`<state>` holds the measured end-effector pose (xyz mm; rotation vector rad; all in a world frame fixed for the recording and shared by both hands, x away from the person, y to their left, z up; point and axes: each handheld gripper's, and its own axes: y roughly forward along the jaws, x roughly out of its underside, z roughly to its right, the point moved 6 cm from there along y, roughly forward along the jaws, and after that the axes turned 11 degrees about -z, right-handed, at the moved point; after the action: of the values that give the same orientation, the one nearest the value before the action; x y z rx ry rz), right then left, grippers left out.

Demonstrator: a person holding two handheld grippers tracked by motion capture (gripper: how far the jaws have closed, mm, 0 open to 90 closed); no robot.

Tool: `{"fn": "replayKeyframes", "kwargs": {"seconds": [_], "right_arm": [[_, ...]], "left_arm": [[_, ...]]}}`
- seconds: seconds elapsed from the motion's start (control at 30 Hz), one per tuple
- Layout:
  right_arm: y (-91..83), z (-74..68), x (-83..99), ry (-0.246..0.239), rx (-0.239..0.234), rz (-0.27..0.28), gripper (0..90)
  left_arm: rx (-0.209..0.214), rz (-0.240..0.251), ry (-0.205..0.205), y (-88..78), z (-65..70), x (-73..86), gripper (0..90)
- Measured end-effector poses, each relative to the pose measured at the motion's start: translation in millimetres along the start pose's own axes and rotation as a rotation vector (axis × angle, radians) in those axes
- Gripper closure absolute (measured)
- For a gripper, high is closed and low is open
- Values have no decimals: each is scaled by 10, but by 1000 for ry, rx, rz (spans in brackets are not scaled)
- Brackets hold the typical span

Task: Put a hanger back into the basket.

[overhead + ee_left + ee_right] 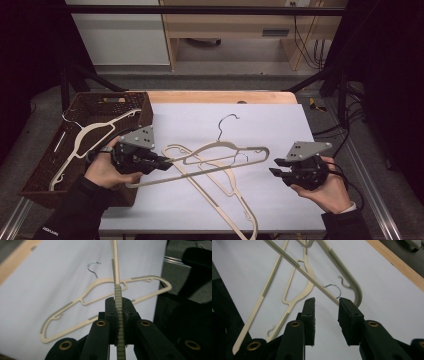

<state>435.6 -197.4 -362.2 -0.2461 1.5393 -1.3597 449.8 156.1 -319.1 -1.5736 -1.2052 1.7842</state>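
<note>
On white counter [280,125] I see two cream hangers crossed near middle, third hanger in basket [90,107] at left edge. My left tongs [167,162] clenched on ribbed bar of upper hanger [235,150], near its left end; in left gripper view bar runs straight between jaws. Lower hanger [220,197] lies flat on counter under it, hook near front edge. My right tongs [276,167] released, jaws apart, holding nothing, just beside right tip of upper hanger. Basket hanger [87,135] lies untouched.
</note>
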Motion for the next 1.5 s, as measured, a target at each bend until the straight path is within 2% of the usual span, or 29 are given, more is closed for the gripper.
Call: {"fn": "replayKeyframes", "kwargs": {"seconds": [0.03, 0.07, 0.17, 0.2, 0.23, 0.37, 0.4, 0.67, 1.1, 1.33, 1.5], "right_arm": [[1, 16, 17, 12, 0, 8, 667], [1, 24, 29, 16, -3, 12, 668], [7, 45, 73, 37, 0, 25, 666], [7, 50, 87, 42, 0, 25, 666], [11, 58, 98, 48, 2, 27, 666], [23, 88, 132, 69, -1, 43, 662], [26, 88, 137, 73, -1, 43, 661], [79, 123, 179, 107, 19, 75, 562], [87, 225, 182, 233, 52, 195, 235], [121, 228, 198, 245, 57, 208, 201], [135, 227, 196, 248, 59, 212, 185]], "left_arm": [[9, 17, -18, -11, 0, -7, 853], [-17, 29, -20, -40, -21, -10, 852], [-57, 89, -78, -136, -88, -27, 853], [-56, 106, -87, -170, -110, -27, 852], [-75, 119, -101, -202, -137, -27, 853], [-101, 175, -142, -317, -201, -22, 852], [-119, 185, -151, -350, -221, -14, 852], [-180, 230, -200, -540, -344, 104, 852], [-269, 291, -289, -915, -525, 413, 852], [-327, 318, -352, -1135, -620, 687, 852], [-352, 322, -385, -1251, -675, 886, 852]]}}
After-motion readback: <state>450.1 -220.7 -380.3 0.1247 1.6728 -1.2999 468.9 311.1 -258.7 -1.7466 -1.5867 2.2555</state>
